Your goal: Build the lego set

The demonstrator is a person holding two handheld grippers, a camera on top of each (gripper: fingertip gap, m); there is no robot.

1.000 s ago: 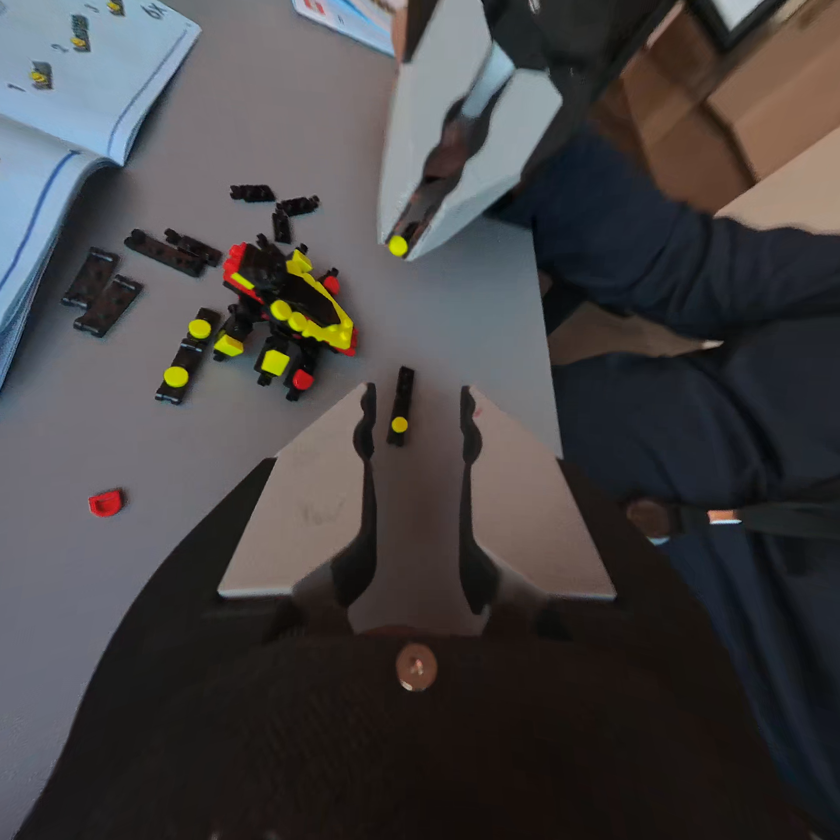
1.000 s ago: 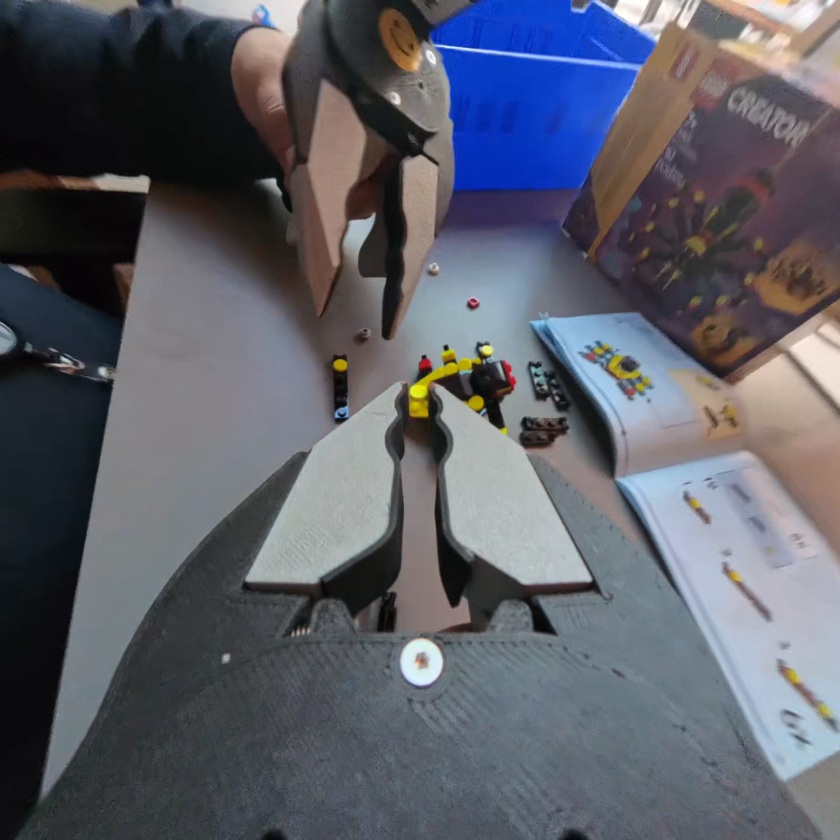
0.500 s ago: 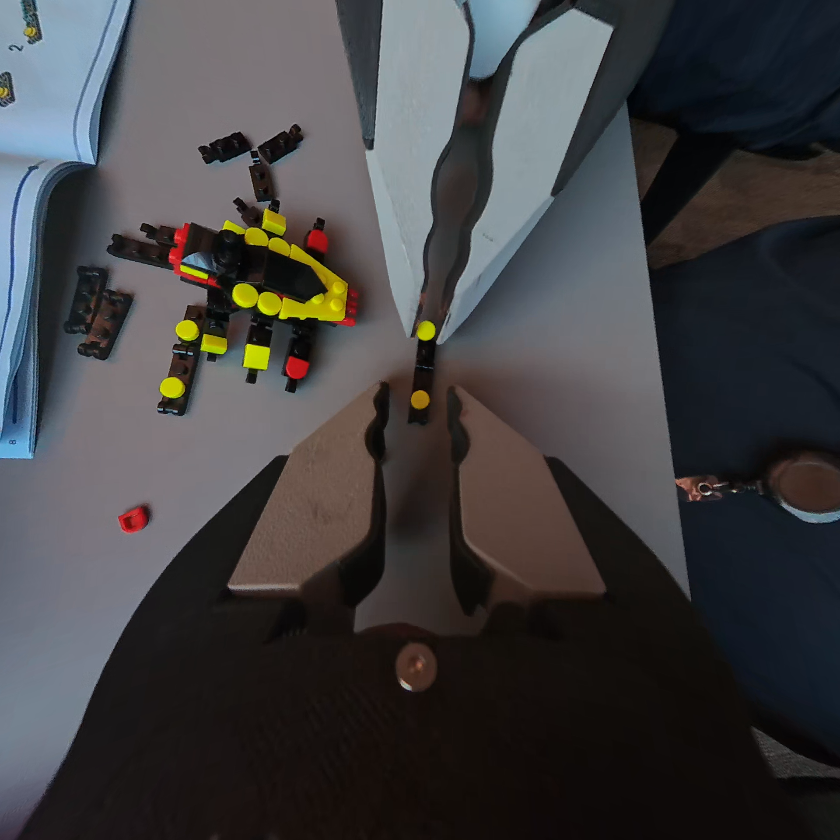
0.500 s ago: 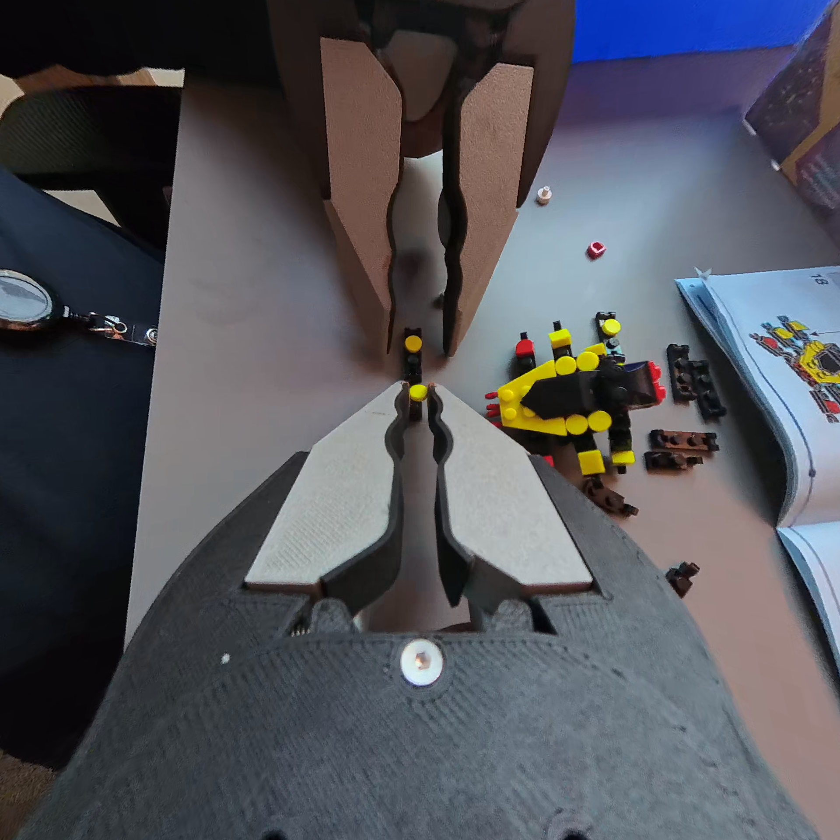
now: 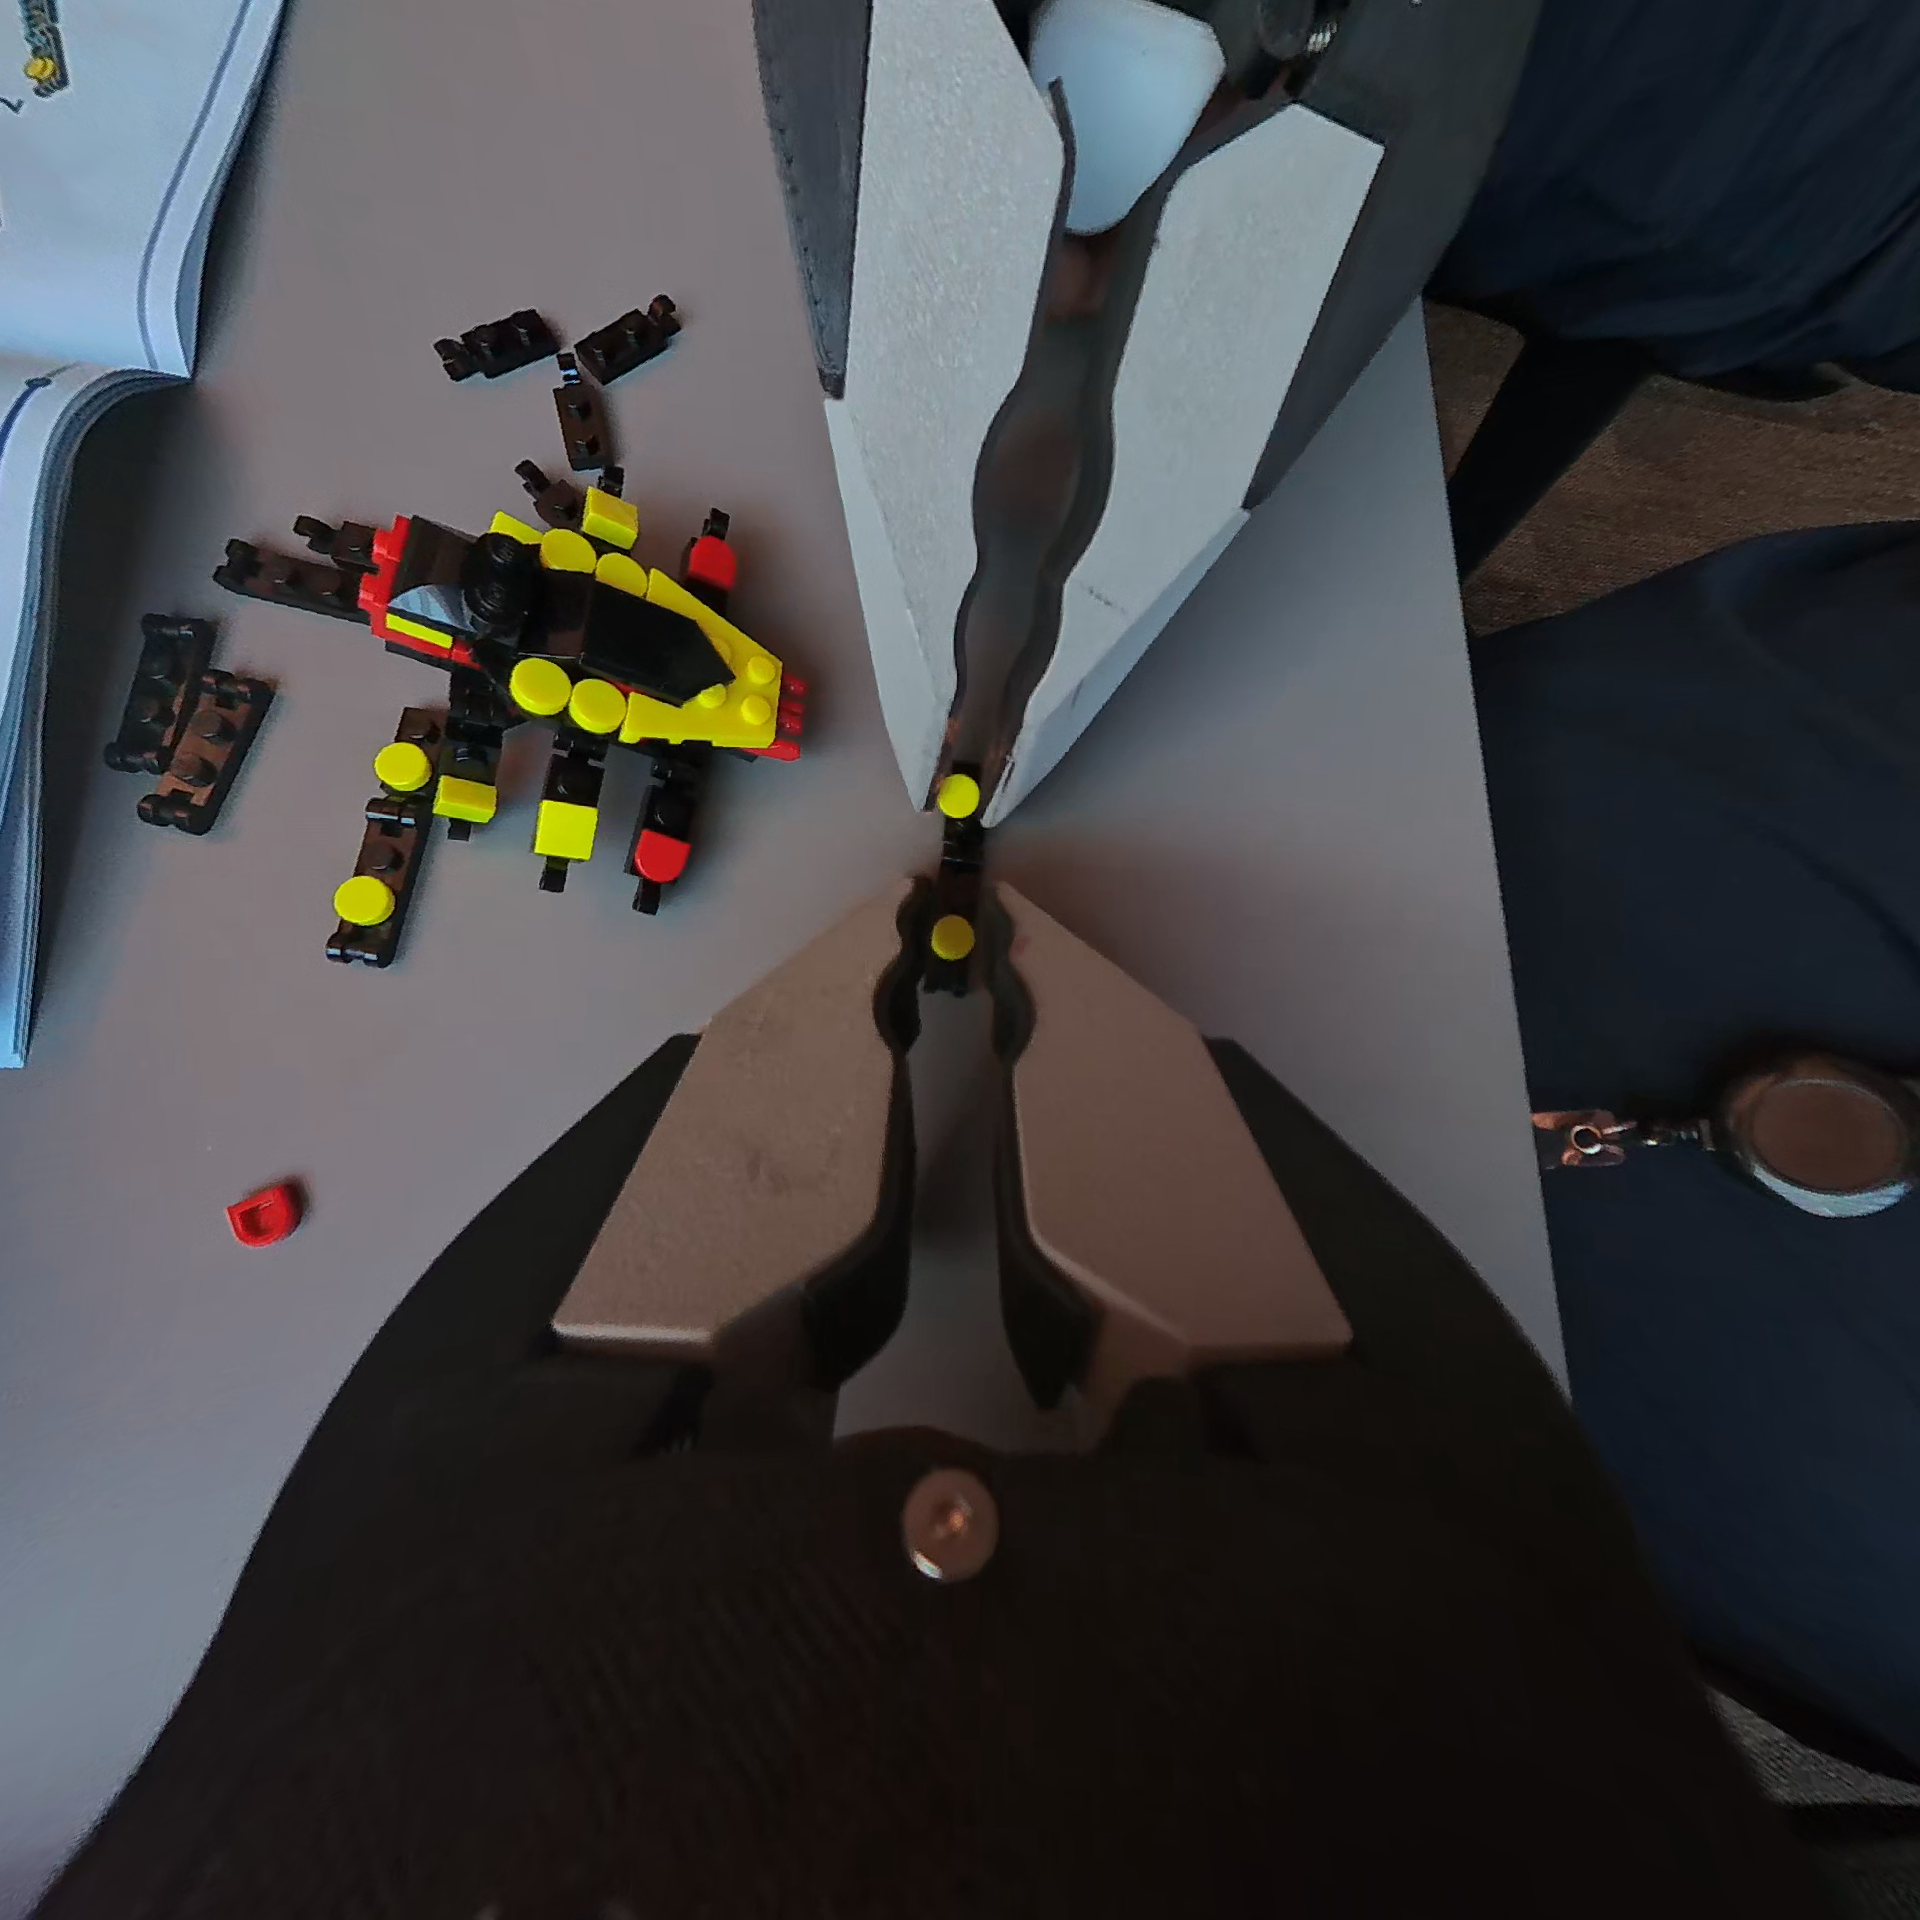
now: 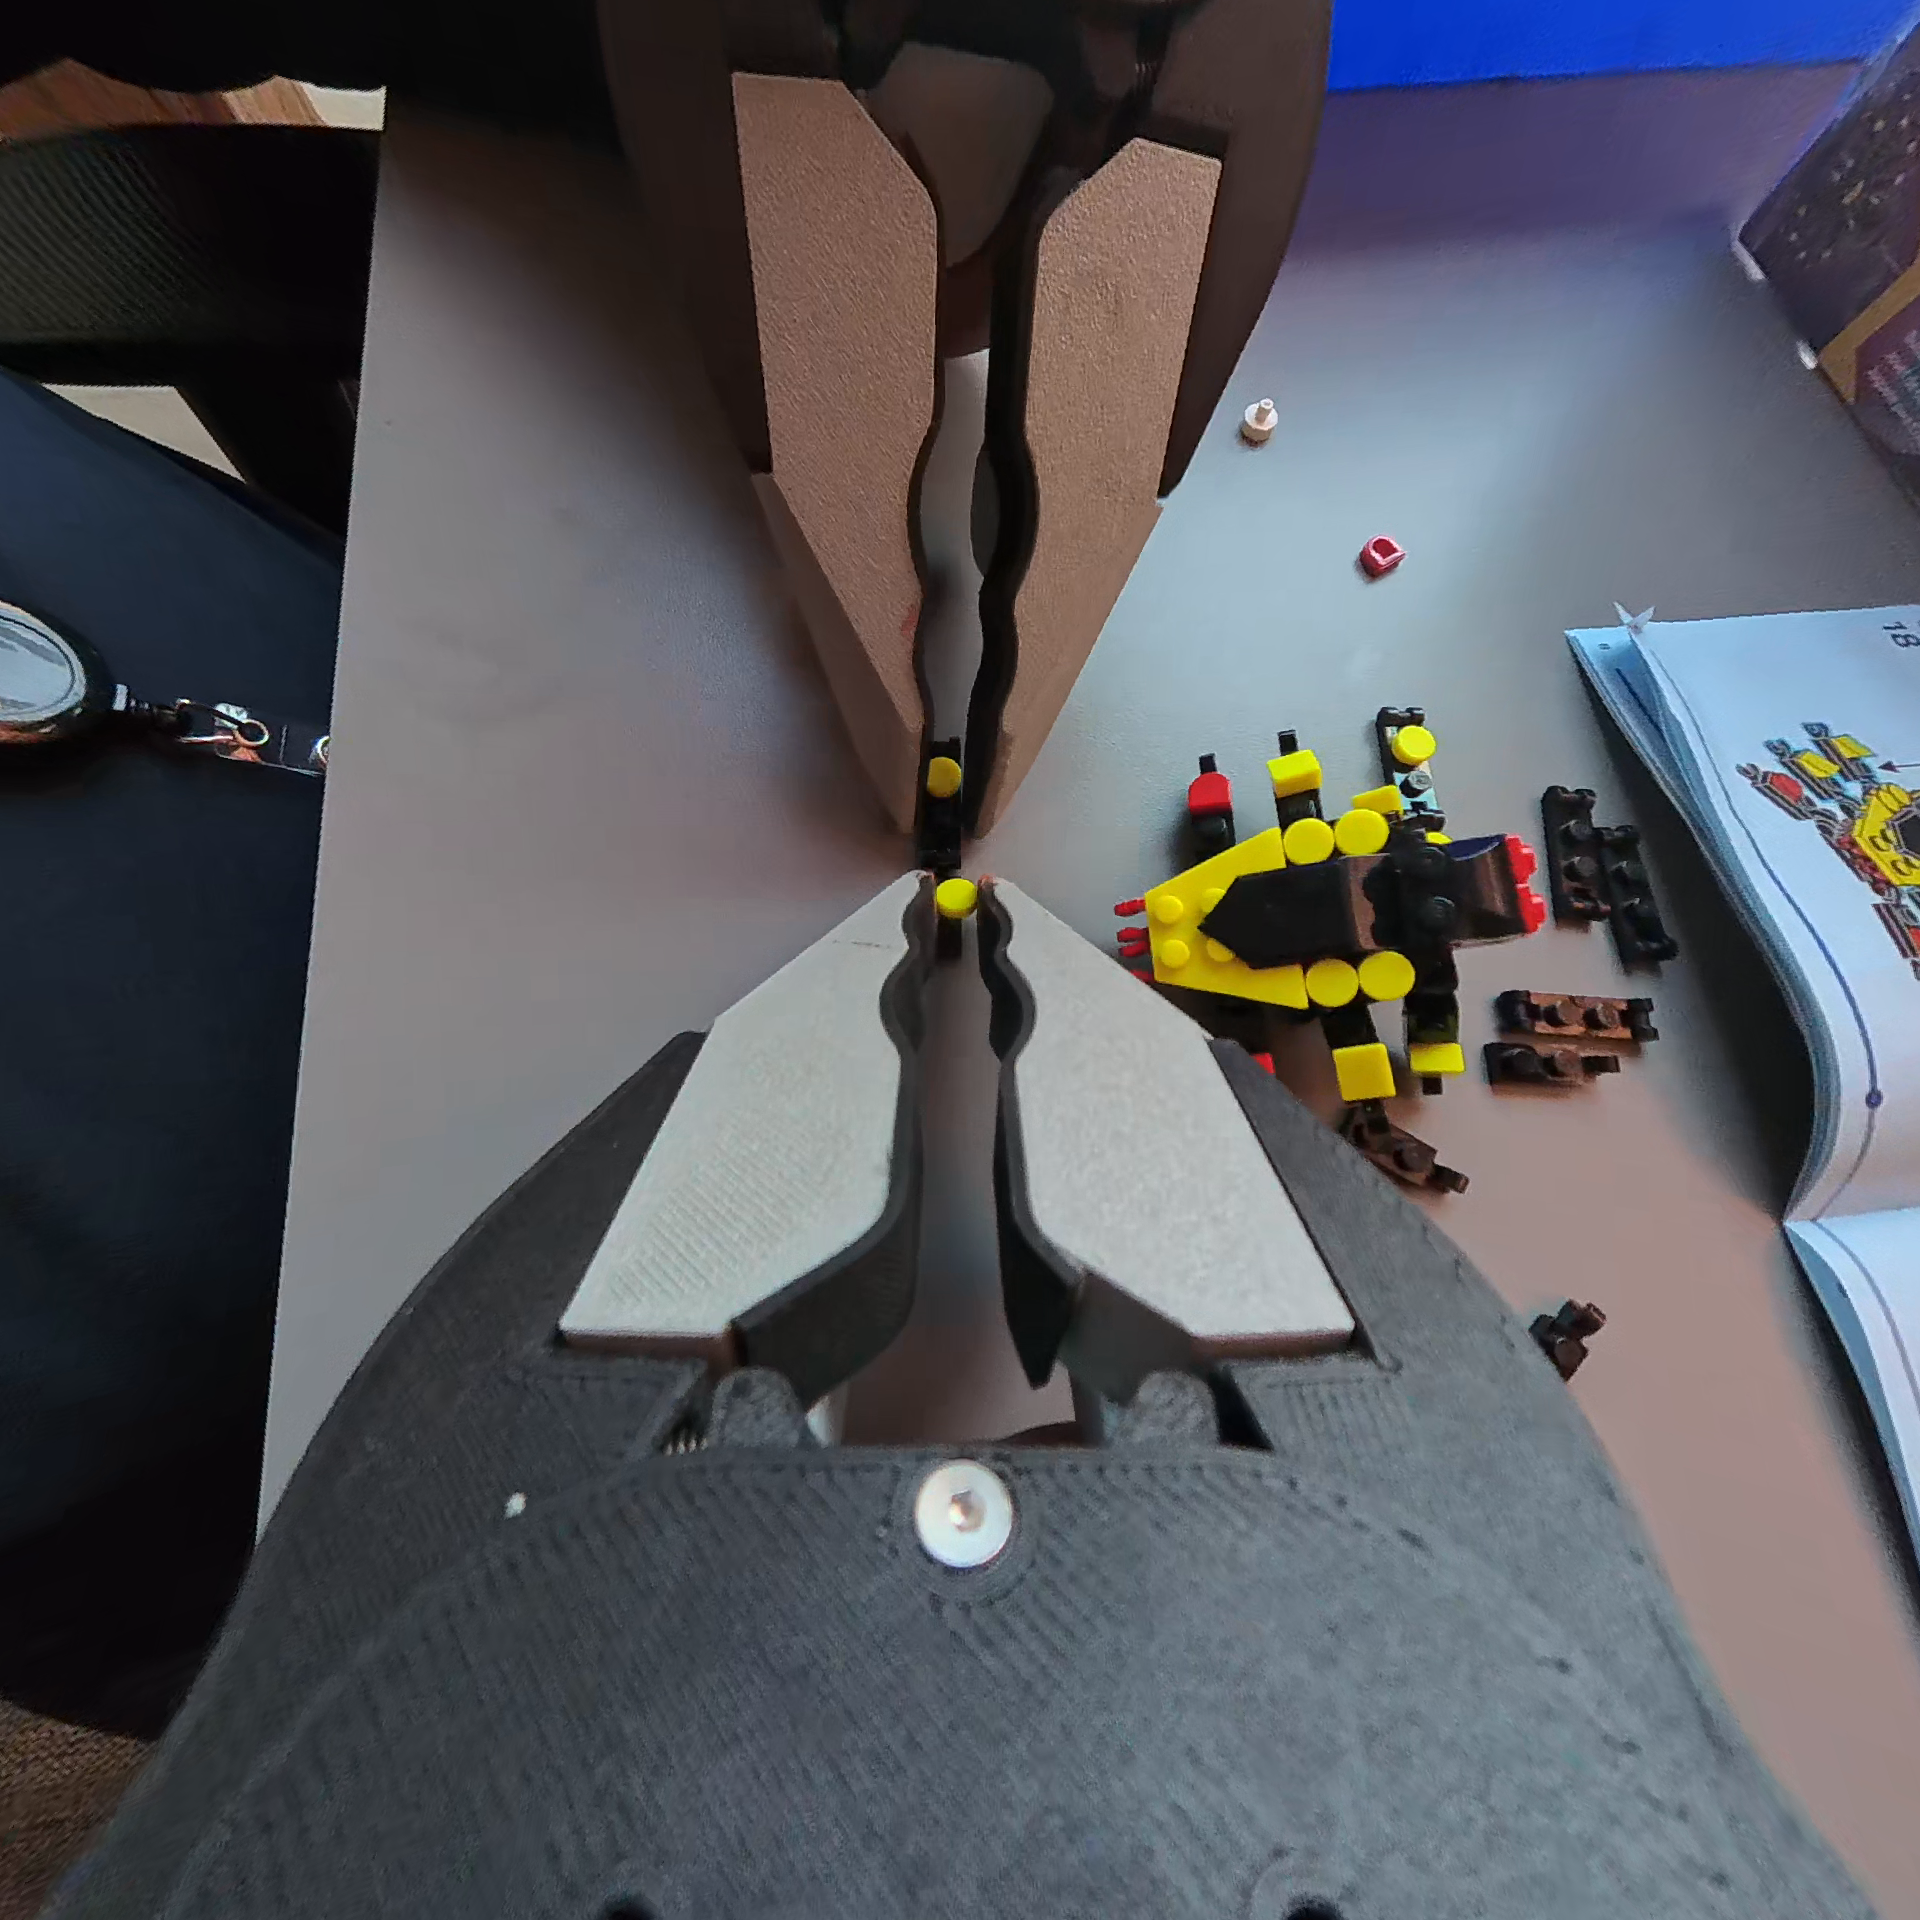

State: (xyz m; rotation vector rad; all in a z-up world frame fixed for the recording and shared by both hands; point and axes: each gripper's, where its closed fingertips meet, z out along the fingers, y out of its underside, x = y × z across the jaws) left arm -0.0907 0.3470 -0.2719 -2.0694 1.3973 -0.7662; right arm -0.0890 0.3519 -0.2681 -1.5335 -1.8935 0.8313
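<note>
Two short black leg pieces, each with a yellow round tile, meet end to end on the grey table. My left gripper point(image 5: 954, 904) is shut on the nearer one point(image 5: 951, 940). My right gripper point(image 6: 956, 896) is shut on the other piece point(image 6: 956, 899), and shows opposite in the left wrist view point(image 5: 961, 810). The two grippers stand tip to tip; the left gripper shows at the top of the right wrist view point(image 6: 948, 821). The yellow, black and red model point(image 5: 603, 655) lies beside them, also in the right wrist view point(image 6: 1320, 925).
Loose black plates point(image 5: 187, 717) and a small red piece point(image 5: 265, 1210) lie around the model. An open instruction booklet point(image 6: 1818, 883) and a box point(image 6: 1860, 208) are past it. A beige peg point(image 6: 1259, 419) lies farther off. The table edge point(image 5: 1486, 831) runs close by, beside a person's dark clothing. Only a small space, under 4 cm, lies between the two pairs of fingers.
My right gripper came down with its piece and met the piece on the table. My left gripper moved forward and closed from open onto that piece.
</note>
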